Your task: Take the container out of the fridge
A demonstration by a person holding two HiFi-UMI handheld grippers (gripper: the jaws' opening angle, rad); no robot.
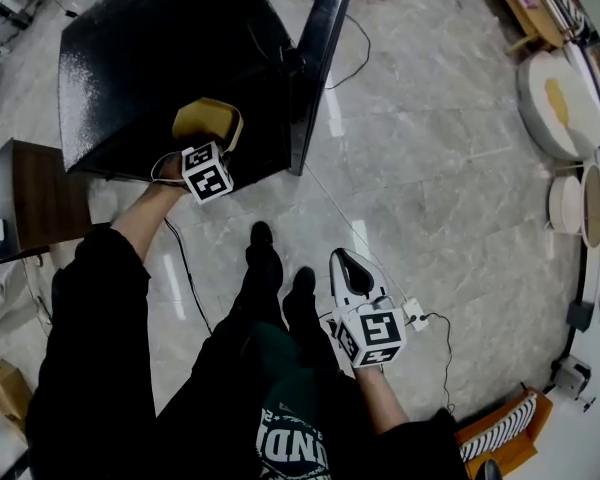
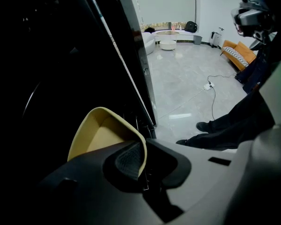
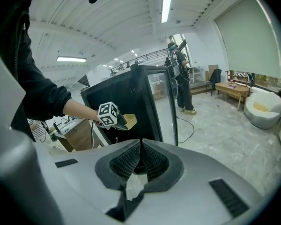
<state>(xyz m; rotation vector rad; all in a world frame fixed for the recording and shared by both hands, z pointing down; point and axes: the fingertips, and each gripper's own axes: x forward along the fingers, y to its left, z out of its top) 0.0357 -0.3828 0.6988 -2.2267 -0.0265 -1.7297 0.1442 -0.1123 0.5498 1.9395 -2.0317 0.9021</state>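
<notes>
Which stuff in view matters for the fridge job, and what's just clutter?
Job:
- fridge, door open
- container
- left gripper, shut on the container's rim

Lying about:
- right gripper, shut, empty, held low
- power strip on the floor
- sofa
- cabinet

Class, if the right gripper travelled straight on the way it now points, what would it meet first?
Most likely the fridge, close to its open door, which stands straight beyond the right gripper's shut, empty jaws. Depth is unclear, but nothing shows in between.
</notes>
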